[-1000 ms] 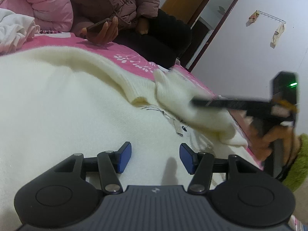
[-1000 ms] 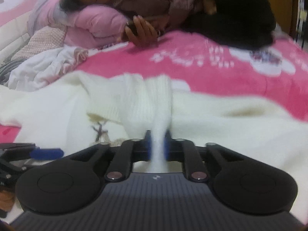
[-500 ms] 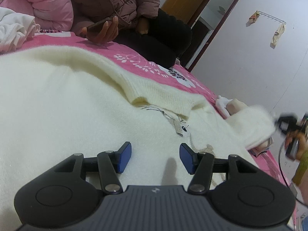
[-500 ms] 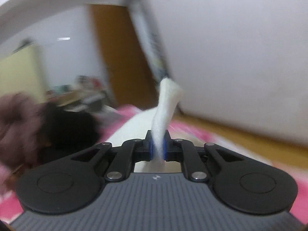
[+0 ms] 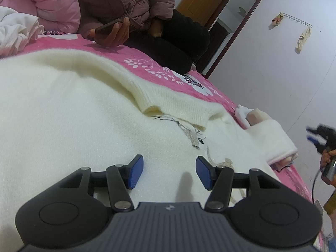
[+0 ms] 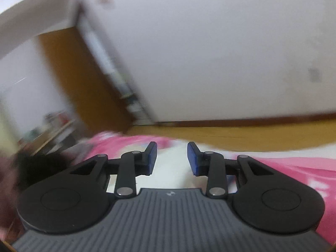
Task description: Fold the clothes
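A cream knitted sweater lies spread over the pink bed cover, its ribbed collar toward the far side. One sleeve stretches out to the right, its cuff at the bed's edge. My left gripper hovers just above the sweater's front, open, nothing between its blue pads. My right gripper has its jaws opening with nothing between them; cream cloth lies below it. In the left wrist view the right gripper appears blurred at the far right edge, held by a hand.
A person in a brown jacket sits on the far side of the bed holding a phone. A pink pillow and white laundry lie at the far left. A doorway and wooden floor lie beyond the bed.
My right gripper carried the sleeve from over the sweater out to the right, then let go of it; the sleeve now lies stretched toward the bed's edge. My left gripper stayed still.
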Demonstrator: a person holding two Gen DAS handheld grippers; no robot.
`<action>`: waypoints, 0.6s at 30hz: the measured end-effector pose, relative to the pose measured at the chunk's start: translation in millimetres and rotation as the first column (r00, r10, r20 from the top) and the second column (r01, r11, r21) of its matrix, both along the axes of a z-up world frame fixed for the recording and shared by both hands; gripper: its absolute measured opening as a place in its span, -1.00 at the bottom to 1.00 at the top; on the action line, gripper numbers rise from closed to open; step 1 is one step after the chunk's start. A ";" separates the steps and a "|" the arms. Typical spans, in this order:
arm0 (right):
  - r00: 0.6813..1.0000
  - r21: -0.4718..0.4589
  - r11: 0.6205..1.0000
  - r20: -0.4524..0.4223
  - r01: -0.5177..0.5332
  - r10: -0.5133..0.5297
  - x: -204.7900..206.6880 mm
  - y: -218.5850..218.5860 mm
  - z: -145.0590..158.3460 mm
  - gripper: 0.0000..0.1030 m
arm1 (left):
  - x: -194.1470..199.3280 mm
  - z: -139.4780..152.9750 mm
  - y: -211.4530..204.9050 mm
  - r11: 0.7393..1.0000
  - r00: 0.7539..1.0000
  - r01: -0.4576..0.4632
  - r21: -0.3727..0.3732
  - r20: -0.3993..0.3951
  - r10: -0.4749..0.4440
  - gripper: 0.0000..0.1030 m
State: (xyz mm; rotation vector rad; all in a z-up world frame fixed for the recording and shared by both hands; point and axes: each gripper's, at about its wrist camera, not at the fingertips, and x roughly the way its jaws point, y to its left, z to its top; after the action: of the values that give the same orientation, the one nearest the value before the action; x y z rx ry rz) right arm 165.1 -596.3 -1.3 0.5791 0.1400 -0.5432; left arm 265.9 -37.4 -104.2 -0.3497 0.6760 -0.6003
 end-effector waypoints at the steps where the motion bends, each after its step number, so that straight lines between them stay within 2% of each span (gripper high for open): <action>1: 0.994 -0.027 0.993 -0.014 -0.111 0.111 11.0 24.1 3.6 -0.38 | 0.1 0.0 0.0 1.000 1.000 0.000 0.000 0.000 0.000 0.10; 2: 0.969 -0.048 0.968 -0.047 -0.245 0.242 26.3 52.5 4.7 -0.38 | 0.2 0.1 -0.1 1.000 1.000 0.000 0.000 -0.001 0.000 0.10; 3: 0.924 -0.046 0.925 -0.097 -0.376 0.370 43.2 81.5 1.2 -0.38 | 0.4 0.1 -0.1 1.000 1.000 0.000 -0.001 -0.001 0.000 0.10; 4: 0.859 -0.034 0.866 -0.148 -0.500 0.490 60.3 110.4 -3.0 -0.39 | 0.5 0.1 0.0 1.000 1.000 0.000 -0.002 -0.001 0.000 0.10; 6: 0.698 -0.005 0.722 -0.259 -0.692 0.667 94.0 174.0 -17.7 -0.40 | 0.4 0.1 0.3 1.000 1.000 0.000 -0.003 -0.002 0.000 0.10; 7: 0.617 -0.002 0.650 -0.319 -0.760 0.720 109.5 205.7 -26.0 -0.42 | 0.4 0.1 0.4 1.000 1.000 0.000 -0.004 -0.002 0.000 0.10; 10: 0.374 0.024 0.442 -0.491 -0.897 0.787 146.1 295.7 -55.9 -0.53 | 0.4 0.0 0.7 1.000 1.000 0.000 -0.004 -0.002 0.000 0.10; 12: 0.332 -0.006 0.399 -0.565 -0.917 0.755 160.5 335.0 -66.5 -0.55 | 0.4 0.2 0.5 1.000 1.000 -0.001 -0.003 -0.001 0.001 0.10; 15: 0.353 -0.020 0.407 -0.539 -0.913 0.765 206.9 348.6 -62.6 -0.60 | 0.0 -0.7 0.9 1.000 1.000 -0.001 -0.006 0.001 0.001 0.10; 18: 0.439 -0.028 0.488 -0.484 -0.872 0.756 257.1 332.1 -59.3 -0.64 | 0.5 -1.9 2.7 1.000 1.000 0.000 -0.018 -0.001 0.000 0.10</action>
State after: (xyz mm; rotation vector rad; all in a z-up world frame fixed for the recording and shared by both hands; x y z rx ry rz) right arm 422.1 -264.2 -60.6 0.0415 0.7180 0.3242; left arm 266.4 -34.7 -106.1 -0.3663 0.6721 -0.6065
